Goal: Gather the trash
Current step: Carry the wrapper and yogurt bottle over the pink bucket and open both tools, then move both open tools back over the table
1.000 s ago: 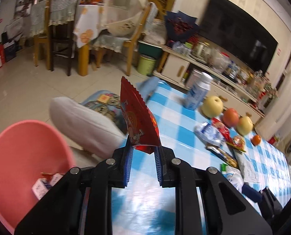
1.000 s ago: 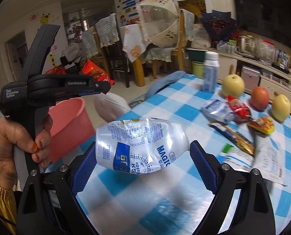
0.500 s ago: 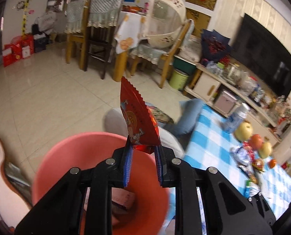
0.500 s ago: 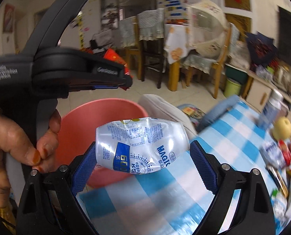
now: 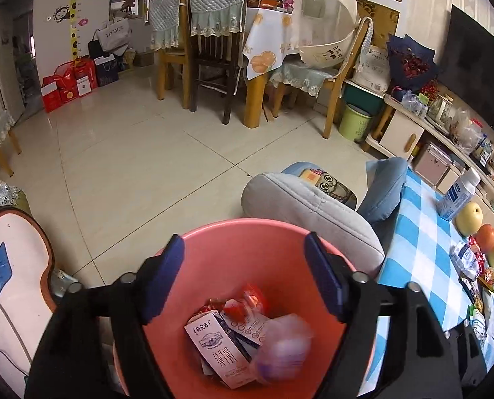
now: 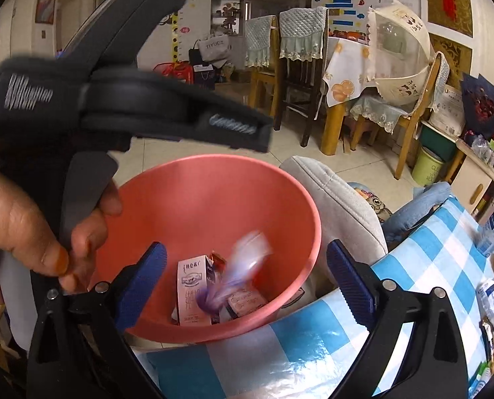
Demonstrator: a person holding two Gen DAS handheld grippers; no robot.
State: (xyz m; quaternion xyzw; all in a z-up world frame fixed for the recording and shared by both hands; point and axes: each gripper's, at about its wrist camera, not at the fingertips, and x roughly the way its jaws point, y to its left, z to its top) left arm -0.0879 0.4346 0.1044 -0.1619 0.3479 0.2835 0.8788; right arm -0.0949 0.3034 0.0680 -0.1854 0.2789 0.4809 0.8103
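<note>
A pink basin (image 5: 233,232) sits below both grippers, with a milk carton (image 5: 220,349) and other trash in it. My left gripper (image 5: 243,246) hangs over the basin; its jaws are opening with nothing between them. The red wrapper (image 5: 247,301) lies inside the basin. In the right wrist view the basin (image 6: 213,199) is just beyond the table edge. My right gripper (image 6: 247,251) is above it, jaws opening and empty. The crushed white bottle (image 6: 243,262) is a blur falling into the basin, seen as a blurred bottle (image 5: 286,345) in the left wrist view too.
A person's hand (image 6: 20,226) holds the left gripper's handle (image 6: 140,109) at the left. The blue-checked table (image 5: 419,256) carries a white bottle (image 5: 456,196), fruit (image 5: 468,217) and wrappers (image 5: 466,259). A grey cushion (image 5: 313,212) lies beside the basin. Chairs (image 5: 213,66) stand beyond.
Both grippers swung from the table to above the pink basin. The left one opened and dropped the red wrapper. The right one released the crushed bottle, which is falling in.
</note>
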